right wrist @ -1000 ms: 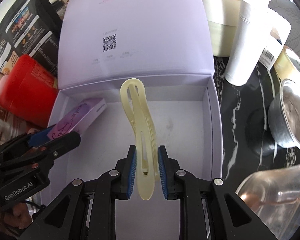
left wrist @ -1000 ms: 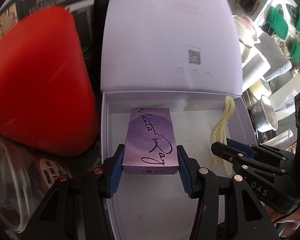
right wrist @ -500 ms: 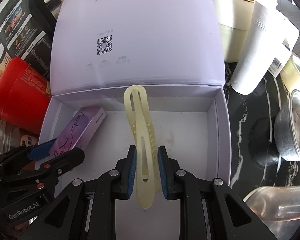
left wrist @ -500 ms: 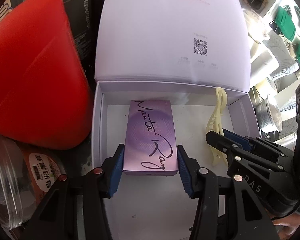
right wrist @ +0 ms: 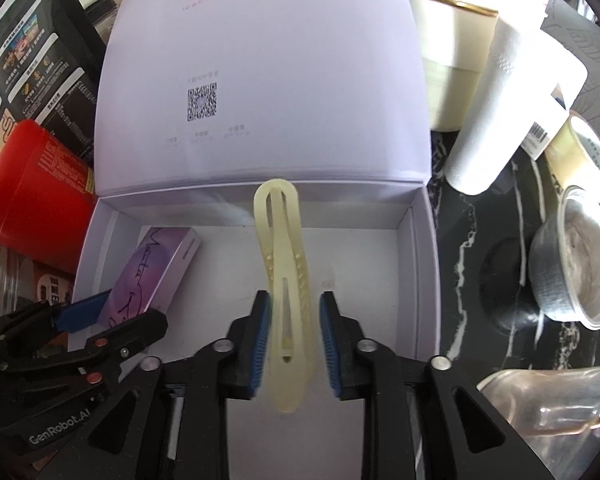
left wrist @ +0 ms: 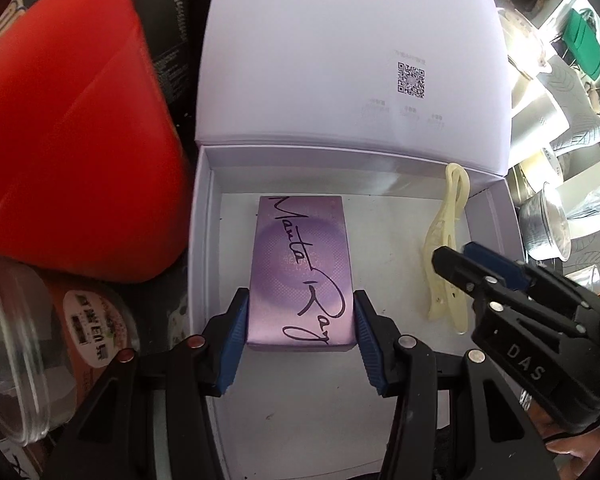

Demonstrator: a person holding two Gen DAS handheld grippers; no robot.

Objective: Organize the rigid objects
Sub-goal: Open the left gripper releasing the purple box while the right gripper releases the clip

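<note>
A purple carton point(left wrist: 302, 276) with black script handwriting across its top lies flat on the floor of an open lavender box point(left wrist: 204, 240), a little left of centre in the left wrist view, its long side running away from the camera. The left gripper point(left wrist: 300, 334) has its two blue pads pressed against the near end of the carton, one on each long side, so the jaws stand part-way apart and closed on it. To the right in the same box, a pale yellow hair clip point(right wrist: 286, 292) lies lengthwise on the floor, its looped end toward the back wall. The right gripper point(right wrist: 294, 346) straddles the near half of the clip; its jaws are opening, and in the right wrist view a gap shows between each blue pad and the clip, so the clip sits between them unpressed. The box's lid point(right wrist: 260, 80) stands up behind the tray, filling the upper middle of both views, with a QR code point(right wrist: 202, 102) printed on its inner face. Outside the box, a red container point(left wrist: 72, 152) fills the upper left of the left wrist view, with a clear plastic tub point(left wrist: 16, 344) below it at lower left. In the right wrist view, at the right of the frame on a dark marbled tabletop point(right wrist: 480, 280), stand a white paper roll point(right wrist: 496, 120), a roll of tape point(right wrist: 584, 152) and a small foil cup point(right wrist: 572, 268).
</note>
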